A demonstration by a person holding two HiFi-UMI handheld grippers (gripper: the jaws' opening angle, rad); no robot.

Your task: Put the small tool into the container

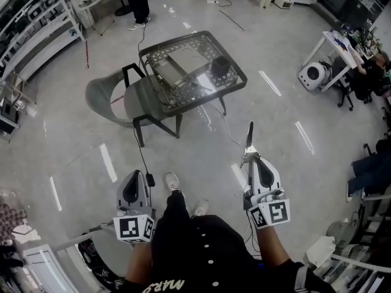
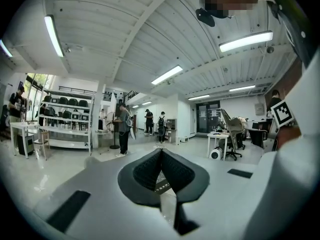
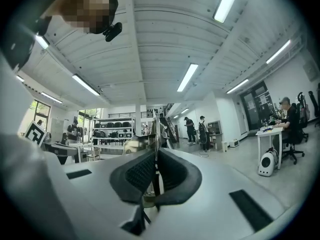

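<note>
Clamping slim metal tool (image 1: pixel 249 136) in right gripper (image 1: pixel 253 161); left gripper (image 1: pixel 135 177) pinched together, empty; black container (image 1: pixel 220 65) by glass table's (image 1: pixel 204 92) right corner.

Silver small tool (image 1: pixel 249 142), grey floor (image 1: pixel 67 139)

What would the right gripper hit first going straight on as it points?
Probably nothing near: the right gripper, shut on the small tool, points across open room, right of the table; depth unclear.

Workshop surroundings, head view.
You see a grey chair (image 1: pixel 107 99) left of centre, tucked partly under a glass-topped table (image 1: pixel 208 94); shelving rack (image 1: pixel 36 23) upper left; white round device (image 1: pixel 314 75) beside a desk (image 1: pixel 339 44), upper right.
</note>
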